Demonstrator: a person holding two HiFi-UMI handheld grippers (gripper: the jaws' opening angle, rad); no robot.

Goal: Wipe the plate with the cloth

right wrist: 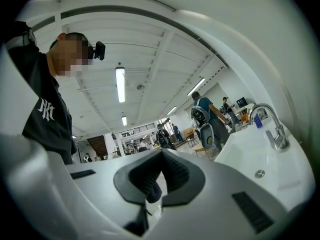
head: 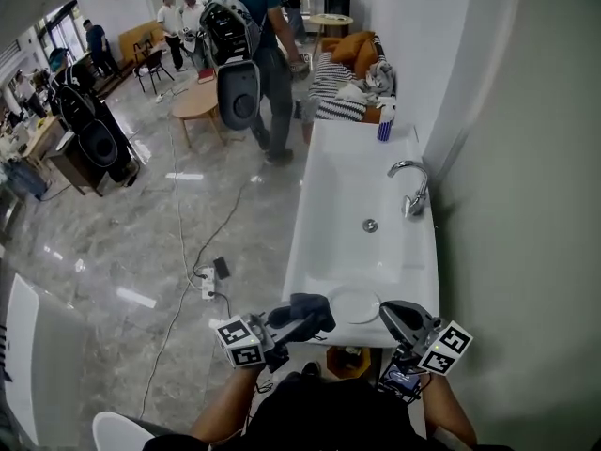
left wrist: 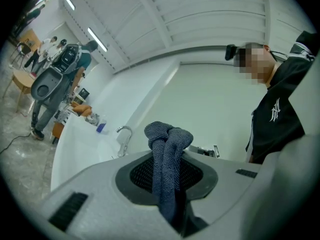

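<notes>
- Grip check first: left gripper [head: 302,323] pinching the dark cloth [left wrist: 167,149], with a bunched wad standing proud of the pads. Plenty to wipe with.
- Then the right gripper [head: 387,312]: pressed together on nothing, hovering just right of the plate [head: 356,305]. Tip near the rim, touching or not, cannot tell.
- Plate seemingly flat on the near ledge of the white sink [head: 338,181], between the two grippers, cloth at its left edge.
- Now bring the wad across from the left and press it down onto the plate's face.
- Sweep in circles, centre out to rim, lightly enough not to skate the plate off towards the far basin.
- Steady the right rim with the closed jaws against any sliding.
- Keep the pinch firm throughout.
</notes>
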